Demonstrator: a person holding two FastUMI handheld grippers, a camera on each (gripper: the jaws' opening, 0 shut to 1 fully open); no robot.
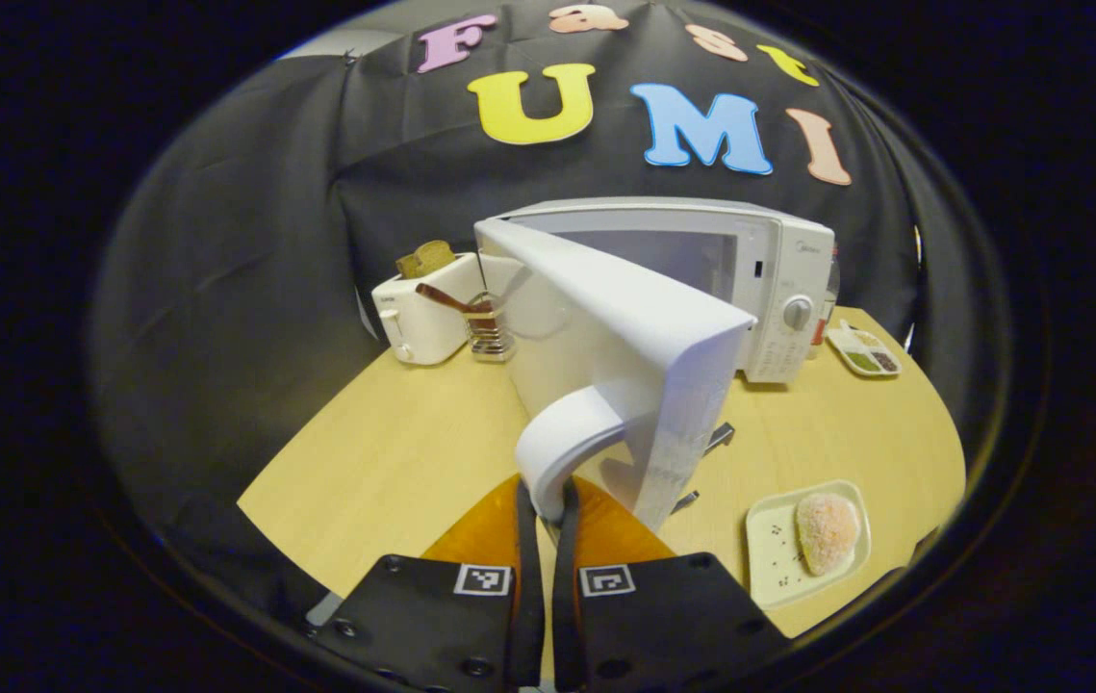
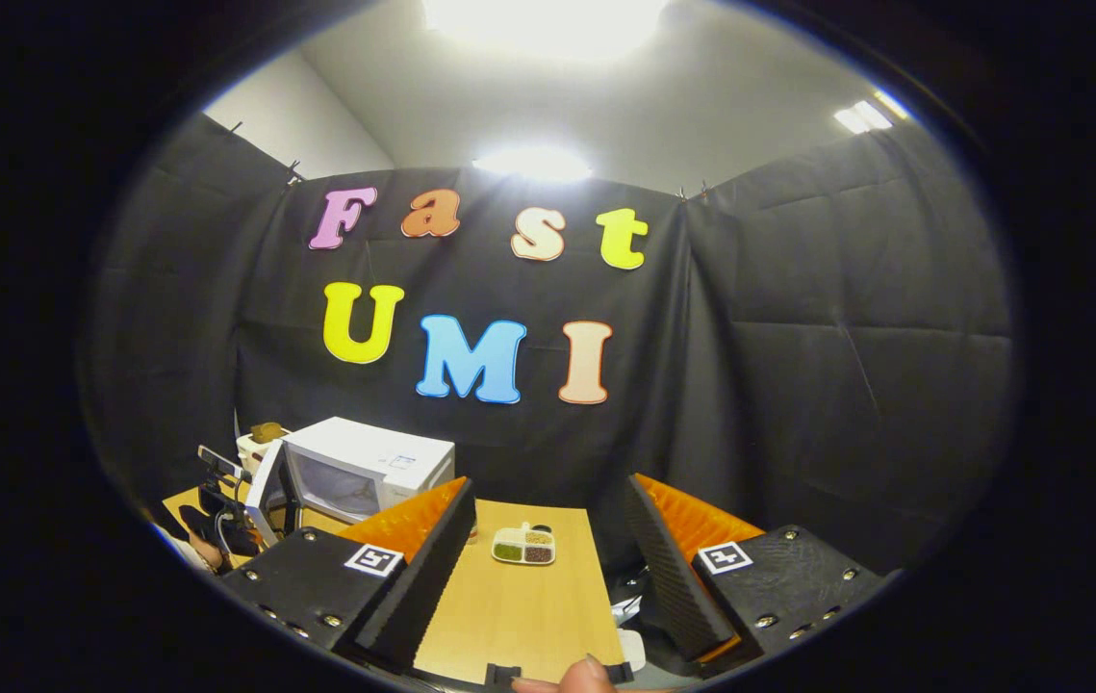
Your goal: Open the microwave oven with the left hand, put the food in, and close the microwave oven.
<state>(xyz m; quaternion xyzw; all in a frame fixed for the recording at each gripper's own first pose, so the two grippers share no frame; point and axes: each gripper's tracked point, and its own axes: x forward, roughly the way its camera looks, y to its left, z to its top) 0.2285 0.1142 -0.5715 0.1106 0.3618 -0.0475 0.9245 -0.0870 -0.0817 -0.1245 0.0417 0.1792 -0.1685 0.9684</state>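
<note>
Pale wooden desk [image 1: 394, 462] ringed by black cloth walls under bright ceiling lights. White microwave [image 1: 778, 279] at the back, door [image 1: 624, 375] swung open. Left claw [image 1: 542, 510] pinched narrow on the door handle [image 1: 562, 438]. Food [image 1: 827, 532] on a plate [image 1: 769, 568] near the front edge. Toaster [image 1: 418, 318] and divided dish [image 2: 523, 546] farther back. Right claw [image 2: 548, 539] spread wide, holding nothing.

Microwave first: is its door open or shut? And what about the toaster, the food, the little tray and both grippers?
microwave: open, inside looks empty.
microwave door: swung wide.
door handle: pinched by the left gripper.
left gripper: shut on the door handle.
right gripper: open, holding nothing.
toaster: bread sticking up from its slot.
food: lying on its plate, not yet moved.
divided tray: sections filled.
</note>
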